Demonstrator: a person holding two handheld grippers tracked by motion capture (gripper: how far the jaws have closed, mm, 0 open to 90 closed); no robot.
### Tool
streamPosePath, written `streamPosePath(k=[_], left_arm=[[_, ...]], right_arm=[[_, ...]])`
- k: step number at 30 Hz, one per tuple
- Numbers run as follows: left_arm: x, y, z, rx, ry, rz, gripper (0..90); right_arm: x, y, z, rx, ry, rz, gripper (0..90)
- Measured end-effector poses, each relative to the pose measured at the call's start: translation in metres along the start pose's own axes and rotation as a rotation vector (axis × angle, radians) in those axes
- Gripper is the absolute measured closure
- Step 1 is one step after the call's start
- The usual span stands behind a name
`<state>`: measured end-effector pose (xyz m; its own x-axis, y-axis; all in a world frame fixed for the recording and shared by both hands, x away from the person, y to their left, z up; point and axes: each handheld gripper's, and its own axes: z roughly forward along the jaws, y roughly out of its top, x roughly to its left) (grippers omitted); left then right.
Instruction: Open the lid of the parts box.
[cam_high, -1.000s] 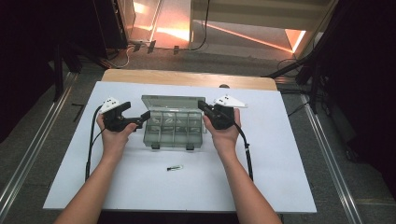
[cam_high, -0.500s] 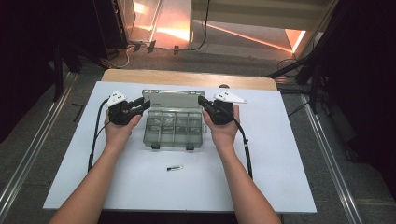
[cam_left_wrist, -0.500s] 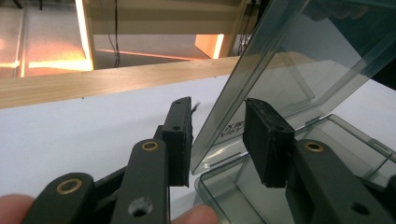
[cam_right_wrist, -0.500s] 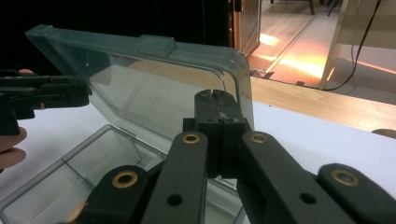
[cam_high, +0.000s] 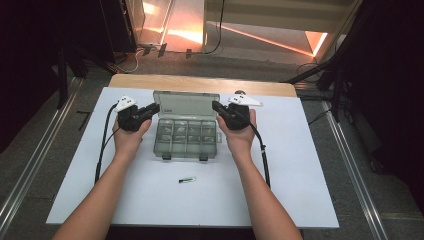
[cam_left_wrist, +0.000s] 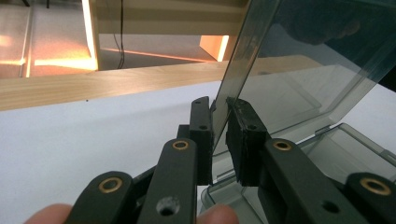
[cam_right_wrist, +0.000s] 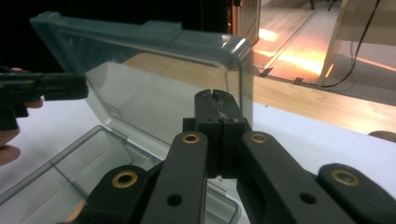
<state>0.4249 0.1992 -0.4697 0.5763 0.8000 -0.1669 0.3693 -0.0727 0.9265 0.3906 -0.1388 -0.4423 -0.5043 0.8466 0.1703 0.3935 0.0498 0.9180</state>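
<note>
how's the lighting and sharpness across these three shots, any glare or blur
High view: soft overall, white table sheet evenly lit, surroundings dark, orange floor glare behind. Left gripper view: near black jaws blurred, the clear grey plastic box lid carries dim reflections. Right gripper view: lid against black, orange glare at upper right.

Organizer box (cam_high: 186, 139): smooth, glossy, smoke-tinted transparent plastic; its raised lid (cam_left_wrist: 299, 70) mirrors the surroundings. Left gripper (cam_left_wrist: 219, 126) and right gripper (cam_right_wrist: 216, 109): matt black plastic links with brass-coloured metal bushings; pads look slightly rough. Counter (cam_high: 300, 190): matt white, smooth sheet over a pale wooden board with a satin finish, exposed at the far edge.
</note>
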Motion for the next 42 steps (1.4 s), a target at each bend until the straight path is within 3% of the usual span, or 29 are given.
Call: streamPosePath(k=[3,7,11,14,16,17,21,22,23,25,27,28,29,30,35,42], left_arm=[[0.0,0.0,0.0,-0.002,0.001,0.0,80.0],[0.0,0.0,0.001,-0.006,-0.001,-0.011,79.9],[0.001,0.0,0.001,-0.006,-0.001,-0.017,79.9],[0.001,0.0,0.002,-0.007,0.001,-0.018,80.0],[0.001,0.0,0.002,-0.01,0.001,-0.019,80.0],[0.001,0.0,0.002,-0.01,0.001,-0.02,80.0],[0.001,-0.001,0.002,-0.013,0.001,-0.025,80.0],[0.001,-0.001,0.002,-0.015,0.0,-0.027,80.0],[0.001,-0.001,0.003,-0.014,0.0,-0.028,80.0],[0.002,-0.001,0.003,-0.015,0.0,-0.029,80.0],[0.002,-0.001,0.003,-0.016,0.0,-0.032,80.0],[0.002,-0.001,0.003,-0.015,0.0,-0.033,80.0],[0.002,-0.001,0.003,-0.015,-0.002,-0.034,80.0],[0.002,-0.001,0.004,-0.016,-0.001,-0.035,80.0],[0.004,-0.002,0.007,-0.012,0.01,-0.038,80.0],[0.005,-0.004,0.011,0.001,0.025,-0.053,82.1]], right_arm=[[-0.001,-0.001,-0.004,0.004,0.04,-0.015,87.4],[-0.004,-0.002,-0.012,-0.028,0.082,-0.013,69.2],[-0.009,-0.003,-0.017,-0.058,0.059,-0.011,43.0],[-0.009,-0.003,-0.018,-0.067,0.008,-0.013,13.2],[-0.009,-0.005,-0.015,-0.06,-0.029,-0.009,1.7],[-0.01,-0.007,-0.012,-0.049,-0.028,0.0,0.0],[-0.013,-0.011,-0.006,-0.035,-0.03,0.023,0.0],[-0.012,-0.014,0.0,-0.011,-0.066,0.04,9.4],[-0.012,-0.014,0.0,-0.011,-0.066,0.04,9.4],[-0.01,-0.018,0.007,0.014,-0.103,0.035,20.6],[-0.008,-0.022,0.013,0.033,-0.111,0.028,36.8],[-0.009,-0.025,0.017,0.045,-0.111,0.058,44.5],[-0.009,-0.025,0.017,0.045,-0.111,0.058,44.5],[-0.012,-0.027,0.021,0.043,-0.113,0.094,53.3],[-0.017,-0.03,0.025,0.048,-0.122,0.142,67.0],[-0.02,-0.036,0.034,0.096,-0.124,0.151,85.6]])
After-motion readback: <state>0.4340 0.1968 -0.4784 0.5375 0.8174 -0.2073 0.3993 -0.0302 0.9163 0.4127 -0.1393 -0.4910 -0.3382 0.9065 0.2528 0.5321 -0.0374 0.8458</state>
